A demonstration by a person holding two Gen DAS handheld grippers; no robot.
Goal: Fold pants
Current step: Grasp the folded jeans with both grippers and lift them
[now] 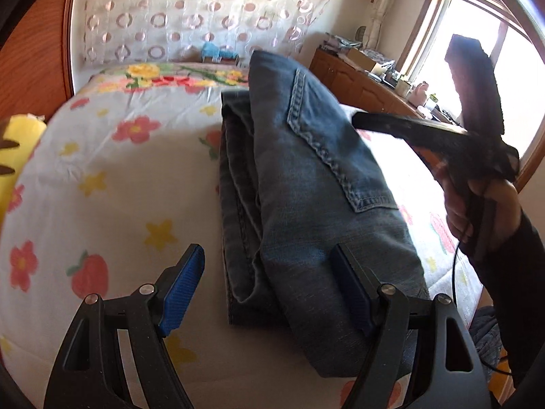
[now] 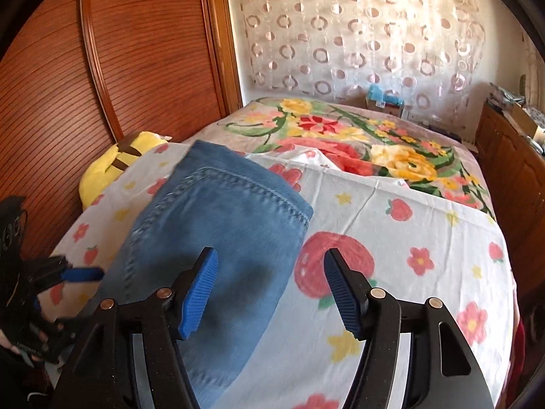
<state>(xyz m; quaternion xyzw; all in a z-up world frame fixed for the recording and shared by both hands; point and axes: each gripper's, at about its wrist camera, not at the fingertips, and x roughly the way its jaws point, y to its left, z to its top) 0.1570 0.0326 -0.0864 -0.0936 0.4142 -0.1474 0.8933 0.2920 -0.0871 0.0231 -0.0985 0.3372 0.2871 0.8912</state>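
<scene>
The folded jeans [image 1: 306, 184] lie on the flowered bed sheet [image 1: 112, 184], their long axis running away from the left hand-held gripper [image 1: 269, 289], which is released and straddles their near edge. The right hand-held gripper [image 2: 270, 293], also released and empty, hovers over their right edge. The blue denim is stacked in thick layers, pocket up.

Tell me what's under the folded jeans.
The jeans lie on a white sheet printed with flowers, stars and strawberries. The sheet directly beneath them is covered, so anything there is hidden.
</scene>
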